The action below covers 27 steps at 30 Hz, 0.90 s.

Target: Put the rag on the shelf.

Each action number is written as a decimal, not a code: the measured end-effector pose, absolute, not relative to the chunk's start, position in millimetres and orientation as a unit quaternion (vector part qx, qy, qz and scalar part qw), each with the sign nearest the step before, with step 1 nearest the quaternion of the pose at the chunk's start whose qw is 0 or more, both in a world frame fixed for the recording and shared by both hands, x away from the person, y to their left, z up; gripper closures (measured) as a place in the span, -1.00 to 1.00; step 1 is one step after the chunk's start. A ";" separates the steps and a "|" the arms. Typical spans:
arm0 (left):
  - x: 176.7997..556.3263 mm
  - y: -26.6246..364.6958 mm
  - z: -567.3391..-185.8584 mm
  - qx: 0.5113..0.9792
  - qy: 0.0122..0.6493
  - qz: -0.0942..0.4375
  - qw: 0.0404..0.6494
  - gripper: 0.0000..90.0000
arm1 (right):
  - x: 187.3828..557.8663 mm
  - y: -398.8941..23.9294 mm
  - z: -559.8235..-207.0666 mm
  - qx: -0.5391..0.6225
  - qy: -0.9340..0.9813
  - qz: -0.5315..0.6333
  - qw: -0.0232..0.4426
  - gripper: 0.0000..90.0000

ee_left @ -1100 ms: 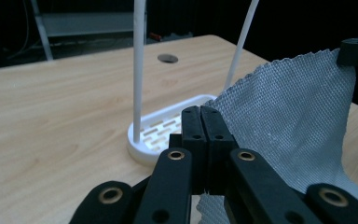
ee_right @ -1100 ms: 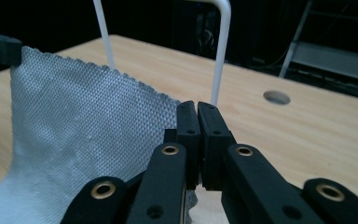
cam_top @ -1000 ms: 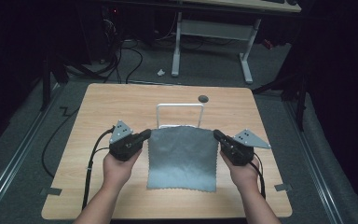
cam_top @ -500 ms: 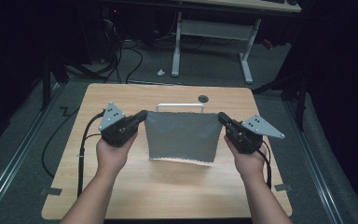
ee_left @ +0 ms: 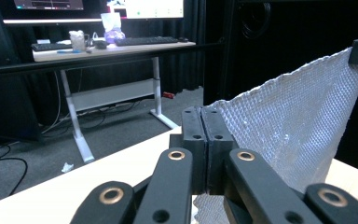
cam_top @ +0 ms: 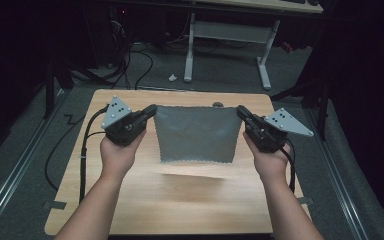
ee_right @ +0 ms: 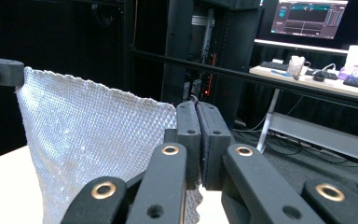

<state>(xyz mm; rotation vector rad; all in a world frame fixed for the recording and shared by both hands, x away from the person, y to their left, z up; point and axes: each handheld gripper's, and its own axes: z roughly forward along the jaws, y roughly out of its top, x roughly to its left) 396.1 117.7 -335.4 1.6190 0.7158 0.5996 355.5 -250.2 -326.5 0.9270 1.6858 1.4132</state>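
I'm holding the grey cloth above the table: left gripper & right gripper both clamping its top corners.

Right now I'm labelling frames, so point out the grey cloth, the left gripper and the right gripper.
grey cloth (cam_top: 196,134), high view, middle of the hanging panel.
left gripper (cam_top: 152,110), high view, its jaw tips at the cloth's corner.
right gripper (cam_top: 241,111), high view, its jaw tips at the opposite corner.

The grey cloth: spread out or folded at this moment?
Spread. The grey cloth hangs as one flat sheet, its top corners pinched by the left gripper and the right gripper, its lower edge clear of the table.
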 end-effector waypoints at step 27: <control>479.0 107.7 -312.4 0.707 0.330 0.312 0.542 0.99 | 449.1 -243.8 -312.9 0.392 0.654 0.541 0.356 0.99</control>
